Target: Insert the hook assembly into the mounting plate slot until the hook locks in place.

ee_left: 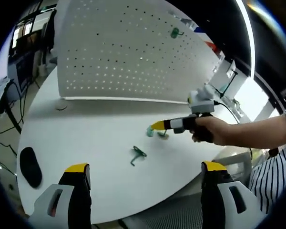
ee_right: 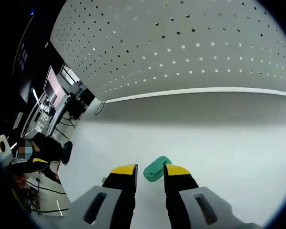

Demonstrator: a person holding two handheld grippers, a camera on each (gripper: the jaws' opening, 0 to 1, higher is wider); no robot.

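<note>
A white pegboard mounting plate (ee_left: pixel 133 52) (ee_right: pixel 190 52) stands upright at the back of the round white table (ee_left: pixel 95 138). One green hook (ee_left: pixel 175 32) hangs high on the plate. A second green hook (ee_left: pixel 138 155) lies loose on the table ahead of my left gripper (ee_left: pixel 145 168), whose jaws stand wide apart with nothing between them. My right gripper (ee_left: pixel 158 125) (ee_right: pixel 150 170), held by a hand (ee_left: pixel 214 130), is low over the table. Its jaws are nearly together with a small green hook piece (ee_left: pixel 150 132) (ee_right: pixel 155 168) between the tips.
A black oval object (ee_left: pixel 30 166) lies near the table's left edge, and a small round disc (ee_left: pixel 61 106) sits by the plate's foot. Desks, monitors and cables (ee_right: pixel 52 119) crowd the room to the left. A striped sleeve (ee_left: pixel 276 162) is at the right.
</note>
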